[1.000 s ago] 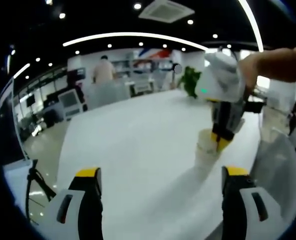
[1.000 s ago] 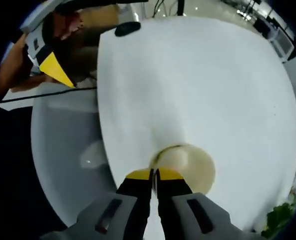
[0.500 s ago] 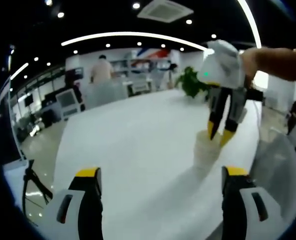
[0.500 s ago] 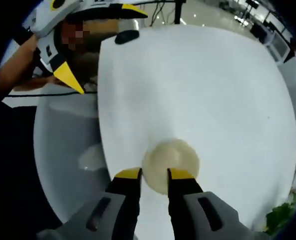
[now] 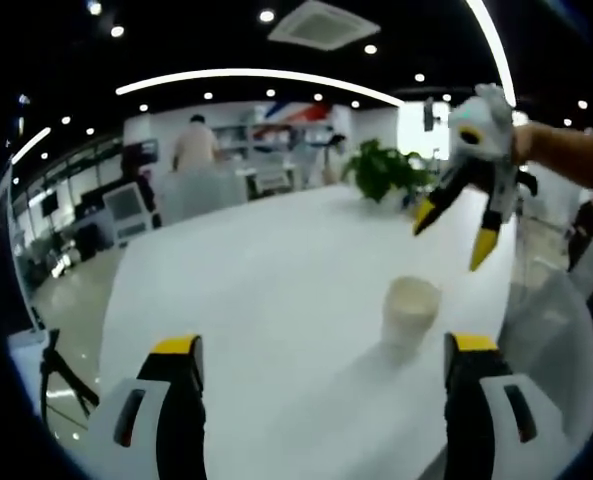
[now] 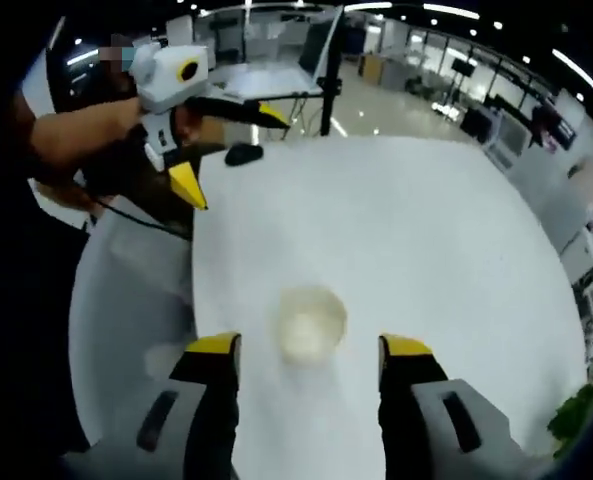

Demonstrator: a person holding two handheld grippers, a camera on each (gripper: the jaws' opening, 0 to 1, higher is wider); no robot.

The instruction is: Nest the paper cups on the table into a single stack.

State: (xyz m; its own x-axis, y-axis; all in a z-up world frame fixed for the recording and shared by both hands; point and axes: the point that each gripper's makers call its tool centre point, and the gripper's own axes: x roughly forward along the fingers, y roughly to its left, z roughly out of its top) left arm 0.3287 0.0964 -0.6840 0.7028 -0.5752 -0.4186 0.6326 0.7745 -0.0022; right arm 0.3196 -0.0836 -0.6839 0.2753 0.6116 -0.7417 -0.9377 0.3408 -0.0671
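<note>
Left gripper view: the pale paper cup stack [image 5: 411, 311] stands upright at lower right on the white round table [image 5: 266, 290], near its edge, both the right gripper [image 5: 454, 238] and left gripper [image 5: 321, 350] spread wide and empty, so a careless sweep risks toppling it.

Bright office hall, ceiling spotlights [image 5: 267, 15], potted plant [image 5: 380, 170] behind.

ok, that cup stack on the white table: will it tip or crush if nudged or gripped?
The paper cup stack stands upright and alone on the smooth white table, so it is probably light and may slide or tip if nudged near the rim. Its thin, open rim likely dents under a hard pinch. Both the right gripper and left gripper are open, clear of it.
</note>
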